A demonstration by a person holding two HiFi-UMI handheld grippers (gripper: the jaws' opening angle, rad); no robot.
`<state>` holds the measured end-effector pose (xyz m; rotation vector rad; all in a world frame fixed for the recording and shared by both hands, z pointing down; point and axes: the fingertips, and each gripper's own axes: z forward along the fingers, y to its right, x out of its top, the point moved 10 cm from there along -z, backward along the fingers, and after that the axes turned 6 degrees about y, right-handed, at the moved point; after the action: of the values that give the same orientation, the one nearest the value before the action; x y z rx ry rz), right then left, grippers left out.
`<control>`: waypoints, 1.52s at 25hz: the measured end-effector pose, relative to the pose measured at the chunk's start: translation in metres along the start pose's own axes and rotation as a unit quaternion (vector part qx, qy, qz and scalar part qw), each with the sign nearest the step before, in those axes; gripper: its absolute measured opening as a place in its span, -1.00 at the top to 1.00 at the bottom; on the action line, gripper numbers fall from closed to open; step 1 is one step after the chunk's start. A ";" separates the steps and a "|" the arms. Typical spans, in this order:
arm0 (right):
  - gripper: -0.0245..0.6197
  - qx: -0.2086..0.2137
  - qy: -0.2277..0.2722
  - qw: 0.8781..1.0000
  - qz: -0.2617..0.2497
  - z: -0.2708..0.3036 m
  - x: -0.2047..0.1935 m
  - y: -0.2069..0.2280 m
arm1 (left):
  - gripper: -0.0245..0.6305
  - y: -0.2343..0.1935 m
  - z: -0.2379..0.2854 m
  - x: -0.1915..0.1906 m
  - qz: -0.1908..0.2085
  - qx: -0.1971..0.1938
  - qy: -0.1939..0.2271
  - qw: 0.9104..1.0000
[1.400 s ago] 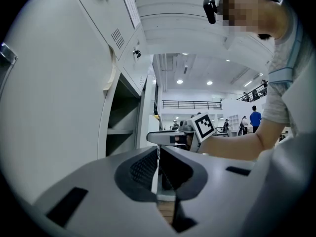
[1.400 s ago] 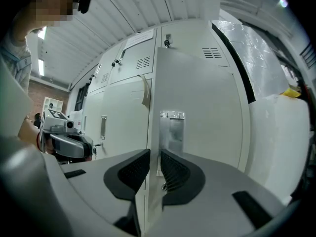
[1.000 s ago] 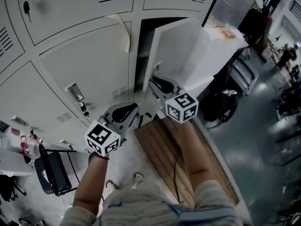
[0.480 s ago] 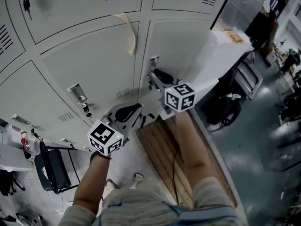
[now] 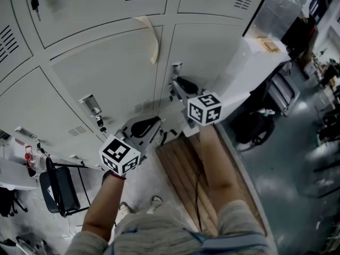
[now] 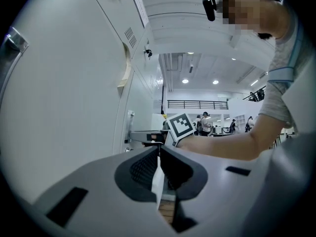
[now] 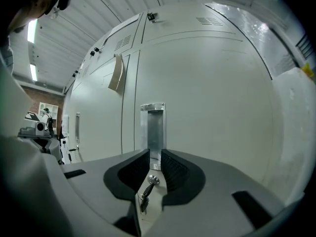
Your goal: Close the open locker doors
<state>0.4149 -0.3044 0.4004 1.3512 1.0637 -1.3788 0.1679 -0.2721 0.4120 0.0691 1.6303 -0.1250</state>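
1. My right forearm [image 5: 213,166] is bare and stretched straight out in front of me. It carries the right gripper [image 5: 174,85] up to the locker door [image 5: 212,52].
2. That locker door lies closed, flush with the doors around it, at the right end of the bank of lockers.
3. The right gripper points at the door's left edge, just below the metal handle recess [image 7: 152,125]. Its marker cube [image 5: 204,109] faces up toward me.
4. In the right gripper view my fingers stand a narrow slot apart and clamp nothing. Through the slot I see the lock [image 7: 154,180] with its key [image 7: 146,191] hanging down.
5. I cannot tell whether the tips actually touch the door.
6. My left forearm [image 5: 103,206] is held lower and further to the left, not reaching as far. The left gripper [image 5: 155,133] hangs near the foot of the lockers, clear of them, angled toward my right hand.
7. In the left gripper view those fingers are pressed together at the tips and hold nothing. Beyond them I see my right arm.
8. A strip of tape [image 5: 151,36] hangs on the neighbouring door, to the left of the closed one.
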 end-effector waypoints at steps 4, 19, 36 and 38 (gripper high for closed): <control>0.69 -0.003 -0.002 1.000 -0.002 0.001 0.000 0.000 | 0.91 0.002 0.000 0.000 0.000 0.000 0.000 1.000; 0.69 -0.005 0.009 1.000 0.000 -0.006 0.014 -0.008 | 0.91 0.013 -0.008 0.007 0.007 0.007 0.002 1.000; 0.69 0.075 0.066 0.995 -0.017 -0.085 0.032 -0.113 | 0.91 0.039 -0.067 0.021 0.020 0.018 0.005 1.000; 0.69 0.091 0.072 0.993 -0.018 -0.095 0.033 -0.132 | 0.91 0.043 -0.075 0.021 0.020 0.018 0.009 1.000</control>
<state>0.3072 -0.1840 0.3626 1.5917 1.0827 -1.4512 0.0971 -0.2205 0.3935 0.1313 1.6437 -0.1226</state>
